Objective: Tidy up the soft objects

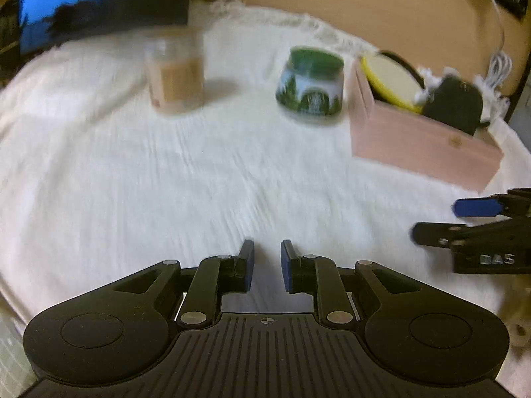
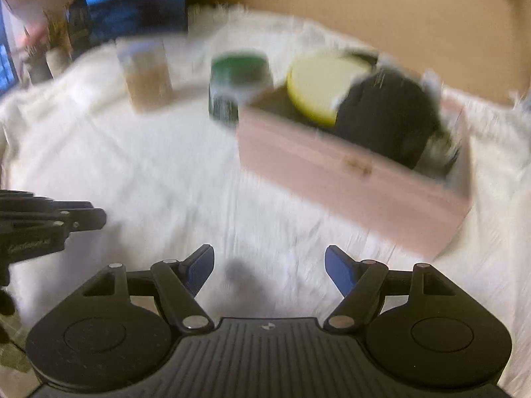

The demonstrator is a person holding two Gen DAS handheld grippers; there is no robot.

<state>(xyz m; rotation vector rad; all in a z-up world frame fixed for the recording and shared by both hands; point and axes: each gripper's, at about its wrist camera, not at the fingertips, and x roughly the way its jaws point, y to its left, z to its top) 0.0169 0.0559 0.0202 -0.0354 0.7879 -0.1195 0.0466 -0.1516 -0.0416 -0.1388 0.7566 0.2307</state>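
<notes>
A pink box (image 1: 415,139) (image 2: 348,179) stands on the white cloth (image 1: 166,165) (image 2: 149,172). Inside it lean a yellow round pad (image 1: 388,83) (image 2: 318,83) and a dark fuzzy soft thing (image 1: 454,102) (image 2: 385,122) with white fluff beside it. My left gripper (image 1: 267,265) hovers over bare cloth in front of the box, its jaws a narrow gap apart with nothing between them. My right gripper (image 2: 268,272) is open wide and empty, near the box's front left corner. Each gripper shows at the edge of the other's view, the right gripper (image 1: 441,219) and the left gripper (image 2: 96,219).
A green-lidded jar (image 1: 310,83) (image 2: 239,86) stands left of the box, and a clear jar with tan contents (image 1: 176,73) (image 2: 146,73) further left. A blue-lit screen (image 1: 83,3) is at the back left, and a white cable (image 1: 497,49) at the back right.
</notes>
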